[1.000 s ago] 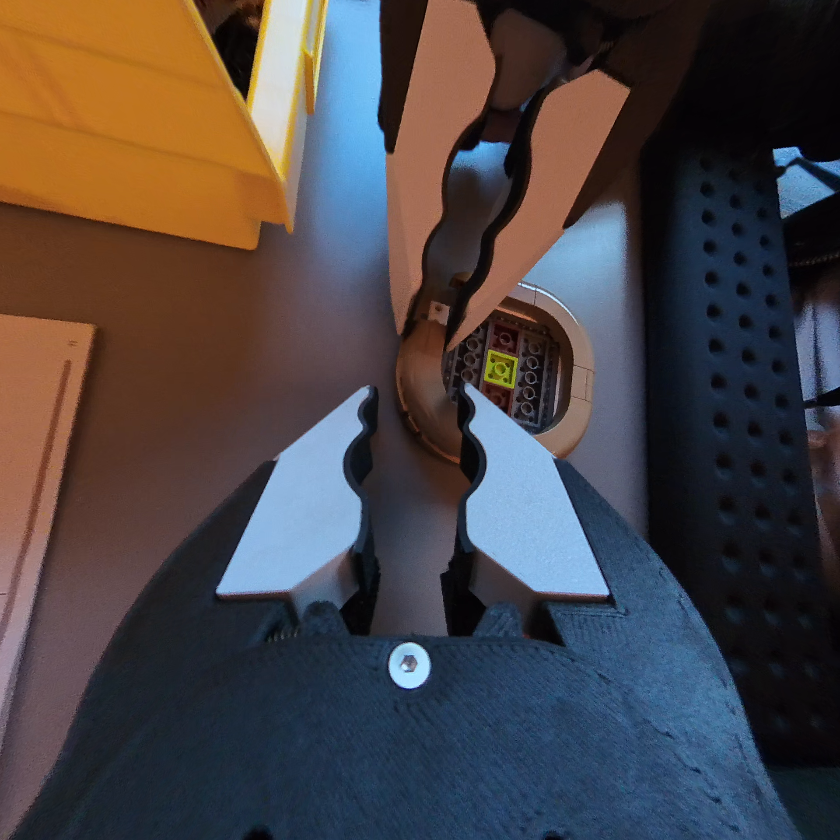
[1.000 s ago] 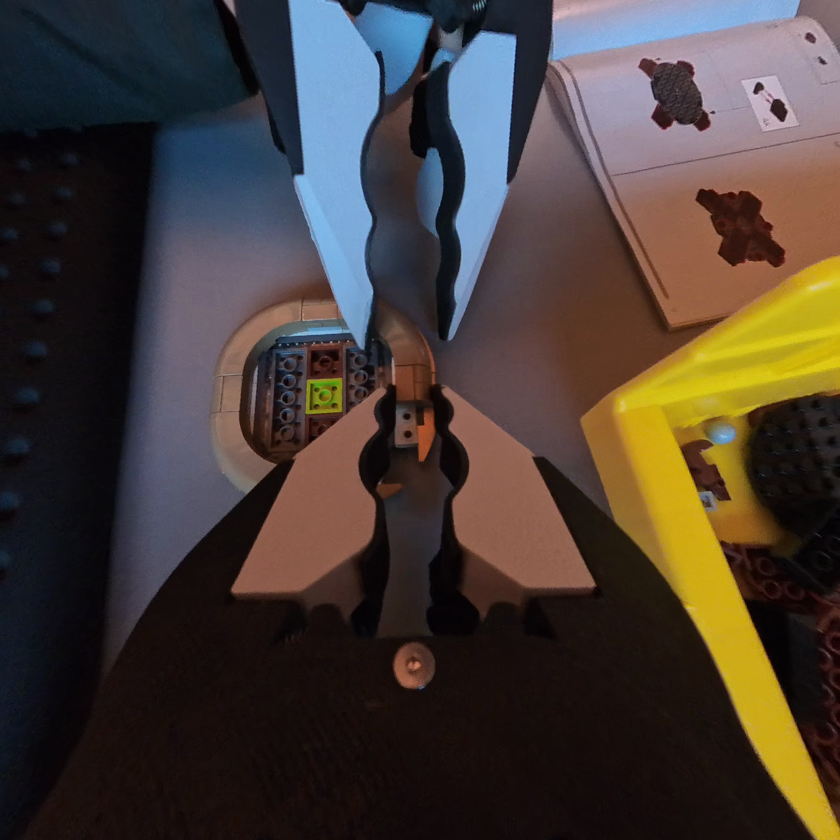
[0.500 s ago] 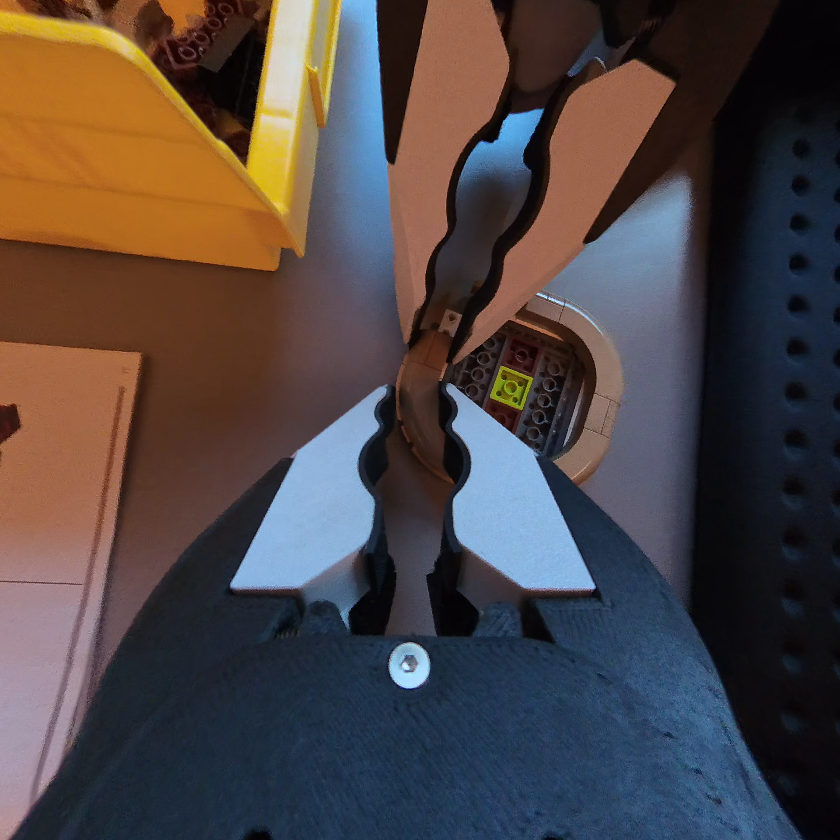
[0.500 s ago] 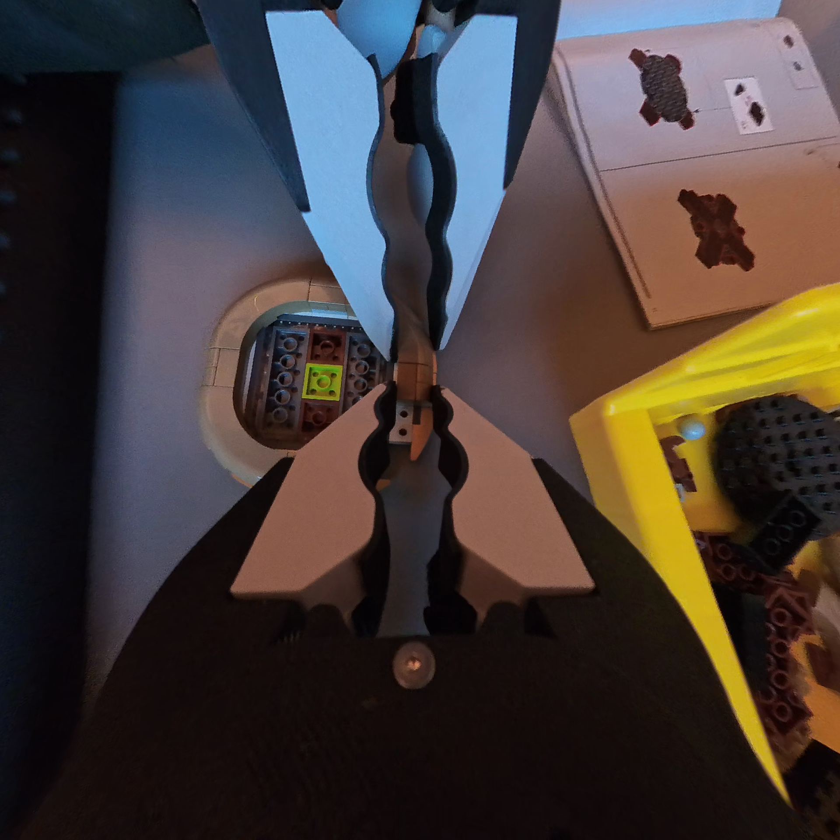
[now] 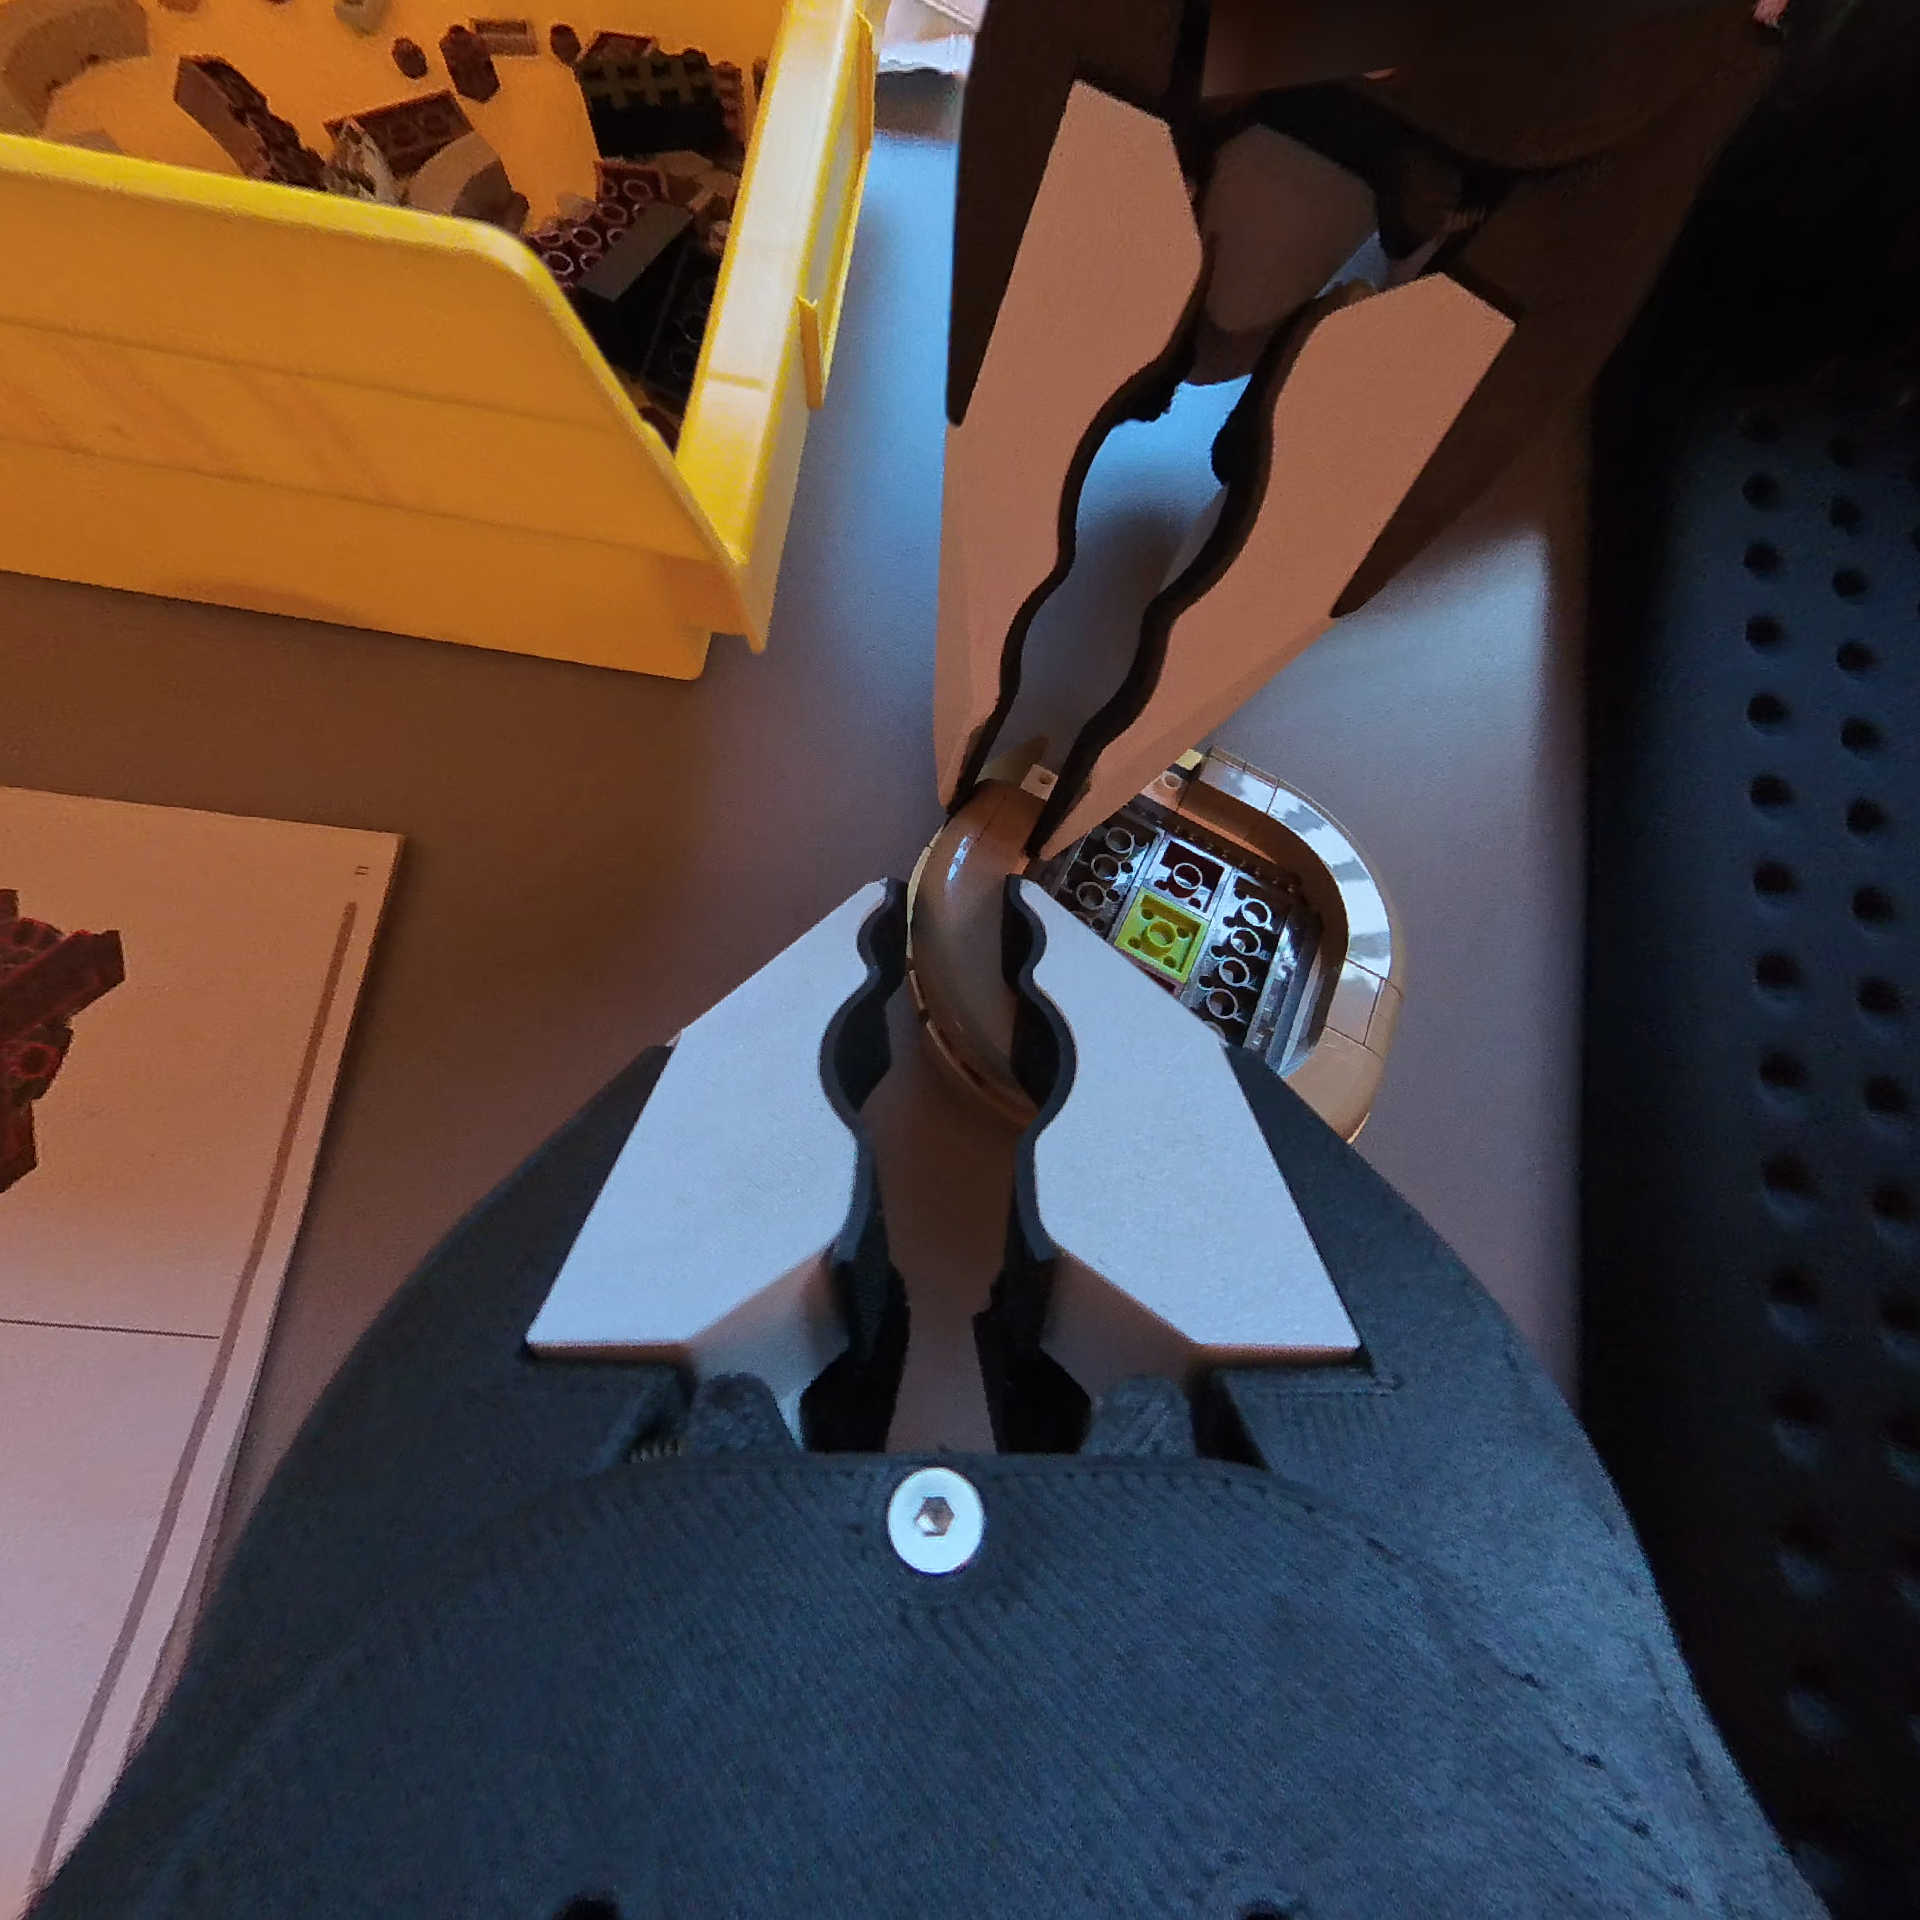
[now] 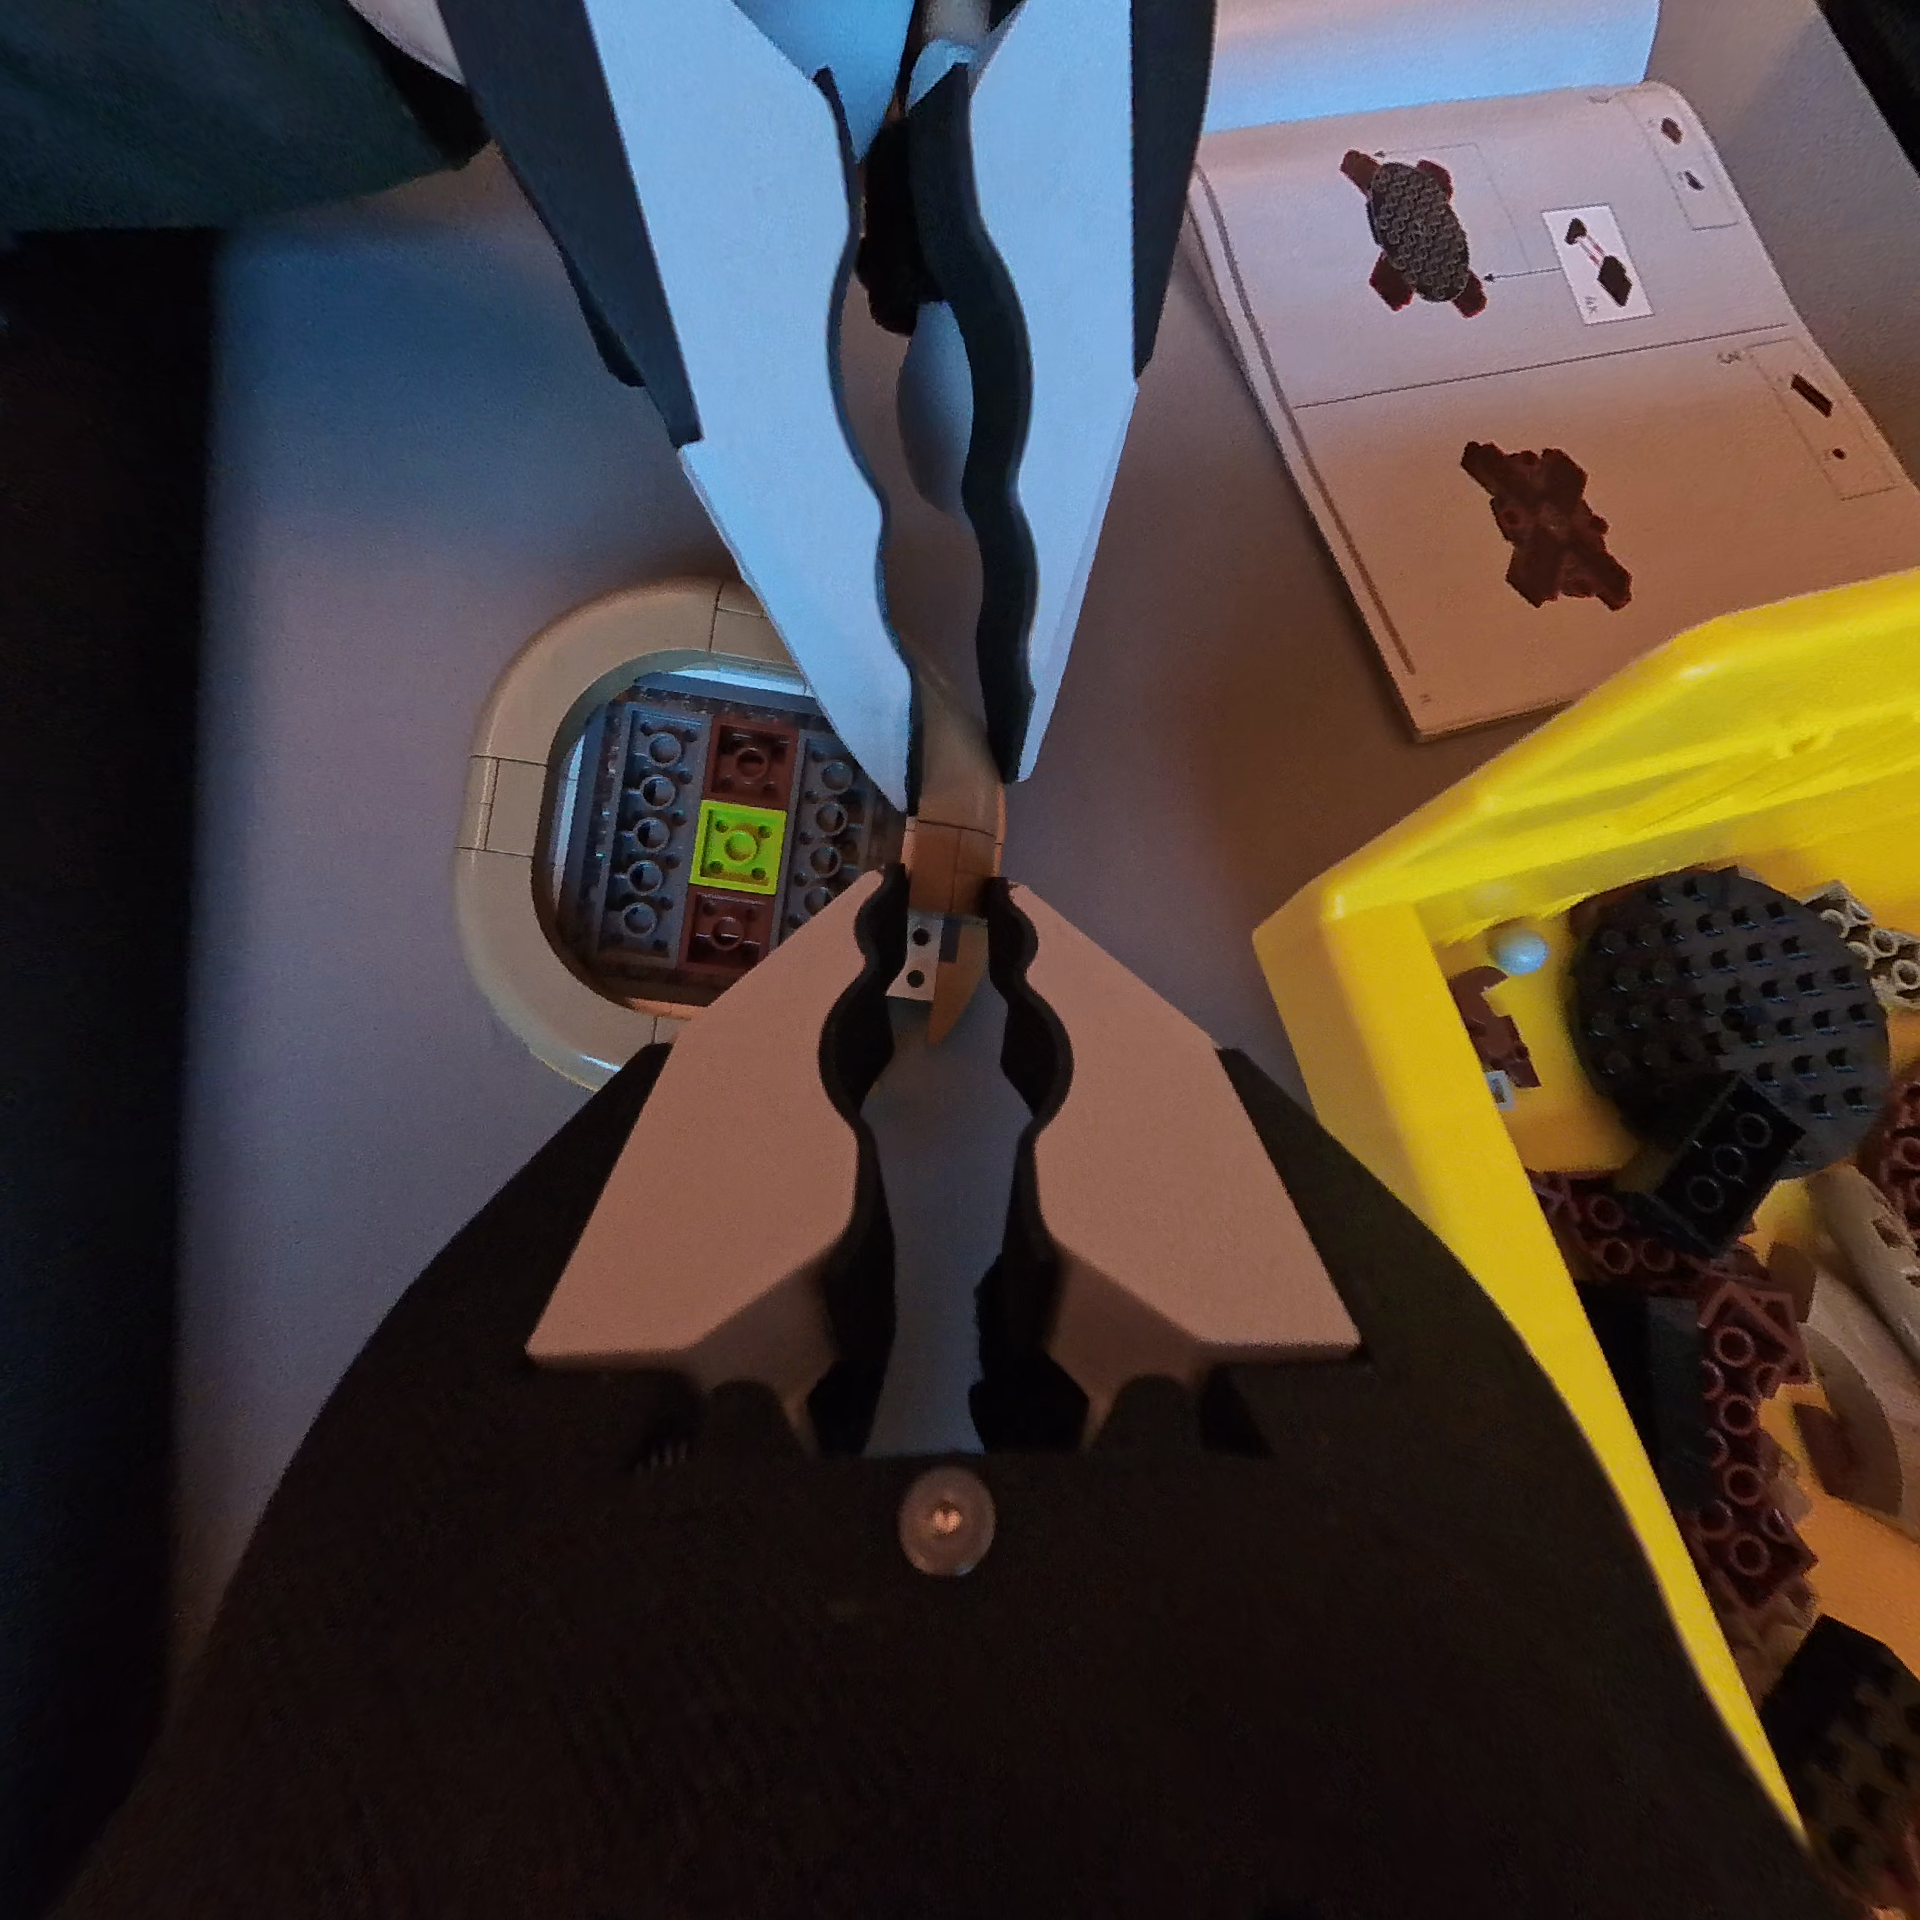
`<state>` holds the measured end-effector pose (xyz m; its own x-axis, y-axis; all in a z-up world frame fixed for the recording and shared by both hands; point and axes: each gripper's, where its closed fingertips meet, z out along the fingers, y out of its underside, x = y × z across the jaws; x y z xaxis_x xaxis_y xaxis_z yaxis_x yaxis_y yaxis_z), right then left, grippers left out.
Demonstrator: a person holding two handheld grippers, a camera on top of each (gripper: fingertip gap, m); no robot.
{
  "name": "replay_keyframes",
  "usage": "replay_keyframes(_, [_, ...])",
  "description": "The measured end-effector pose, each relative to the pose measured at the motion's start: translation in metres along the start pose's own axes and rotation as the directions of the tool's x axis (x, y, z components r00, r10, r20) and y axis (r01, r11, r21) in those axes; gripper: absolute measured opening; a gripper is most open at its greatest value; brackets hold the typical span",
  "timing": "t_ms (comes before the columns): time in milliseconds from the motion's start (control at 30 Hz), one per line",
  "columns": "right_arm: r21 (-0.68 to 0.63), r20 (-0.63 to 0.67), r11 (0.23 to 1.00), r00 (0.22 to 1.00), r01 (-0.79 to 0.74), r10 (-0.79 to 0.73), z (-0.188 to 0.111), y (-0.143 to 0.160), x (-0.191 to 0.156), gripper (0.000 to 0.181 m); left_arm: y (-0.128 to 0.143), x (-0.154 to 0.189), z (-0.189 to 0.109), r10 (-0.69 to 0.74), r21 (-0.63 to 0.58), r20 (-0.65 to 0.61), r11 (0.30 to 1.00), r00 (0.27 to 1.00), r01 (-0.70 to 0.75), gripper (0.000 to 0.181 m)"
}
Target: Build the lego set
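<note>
Left gripper [image 5: 956, 904] clamped on tan ring's [image 5: 1361, 935] rim, right gripper [image 6: 940, 894] clamped alongside, yellow bin [image 6: 1382, 1039] near, table [image 5: 623, 831] bare between.

Left gripper [image 5: 954, 902], right gripper [image 6: 943, 888]: tip-to-tip, clamped

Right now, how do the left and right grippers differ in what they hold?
The left gripper clamps the curved rim of the tan ring lying on the table. The right gripper pinches a small tan piece with a grey brick on it. The left gripper seems to steady the ring, while the right gripper seems to add a part. Both are shut, meeting tip to tip at the same spot on the rim.
</note>
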<state>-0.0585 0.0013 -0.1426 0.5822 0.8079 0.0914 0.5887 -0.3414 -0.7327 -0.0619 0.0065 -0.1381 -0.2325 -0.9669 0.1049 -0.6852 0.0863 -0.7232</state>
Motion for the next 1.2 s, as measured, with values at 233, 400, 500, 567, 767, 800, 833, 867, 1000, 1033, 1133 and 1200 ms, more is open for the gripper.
replay_keyframes(233, [-0.004,-0.015,1.000,1.000,-0.010,0.010,0.000,-0.001,0.000,0.014,-0.004,0.000,-0.003,-0.030,0.029,-0.017,0.999,0.999,0.030,0.016])
replay_keyframes(400, [-0.049,-0.044,0.999,0.999,0.014,-0.016,-0.003,0.006,0.003,0.013,-0.053,-0.016,-0.091,-0.134,0.441,-0.053,0.886,0.990,0.144,0.015])
replay_keyframes(500, [-0.049,-0.071,0.998,0.997,-0.028,0.024,-0.007,0.000,0.009,0.014,-0.031,-0.025,-0.081,-0.190,0.408,-0.011,0.895,0.982,0.178,0.015])
replay_keyframes(567, [-0.095,-0.084,0.994,0.996,-0.046,0.038,-0.006,0.008,0.014,0.013,-0.034,-0.019,-0.071,-0.195,0.398,-0.076,0.893,0.978,0.209,0.015])
replay_keyframes(767, [-0.102,-0.005,0.983,0.989,-0.151,0.151,-0.010,0.010,0.007,0.016,-0.045,0.006,-0.060,-0.175,0.401,-0.268,0.874,0.948,0.274,0.015])
replay_keyframes(800, [-0.026,0.001,0.987,0.987,-0.158,0.159,-0.015,-0.003,0.008,0.025,-0.051,0.013,-0.060,-0.191,0.402,-0.349,0.854,0.918,0.331,0.015])
replay_keyframes(833, [0.067,0.014,0.987,0.989,-0.148,0.148,-0.022,-0.019,0.009,0.031,-0.054,0.020,-0.059,-0.206,0.387,-0.430,0.838,0.879,0.386,0.015])
replay_keyframes(867, [0.174,0.024,0.978,0.993,-0.114,0.112,-0.032,-0.036,0.008,0.032,-0.057,0.027,-0.059,-0.211,0.365,-0.506,0.826,0.836,0.429,0.015])
replay_keyframes(1000, [0.428,0.023,0.902,0.997,0.059,-0.076,-0.063,-0.072,-0.009,0.032,-0.059,0.040,-0.051,-0.236,0.288,-0.616,0.820,0.752,0.494,0.015])
replay_keyframes(1033, [0.432,0.025,0.898,0.995,0.078,-0.099,-0.064,-0.072,-0.012,0.028,-0.059,0.042,-0.050,-0.237,0.281,-0.625,0.820,0.743,0.498,0.015])
replay_keyframes(1133, [0.424,0.014,0.895,0.987,0.141,-0.163,-0.063,-0.071,-0.019,0.017,-0.063,0.045,-0.051,-0.244,0.267,-0.665,0.804,0.705,0.531,0.015])
replay_keyframes(1200, [0.397,0.012,0.901,0.980,0.177,-0.198,-0.059,-0.068,-0.023,0.017,-0.063,0.046,-0.052,-0.249,0.257,-0.681,0.800,0.689,0.543,0.015])
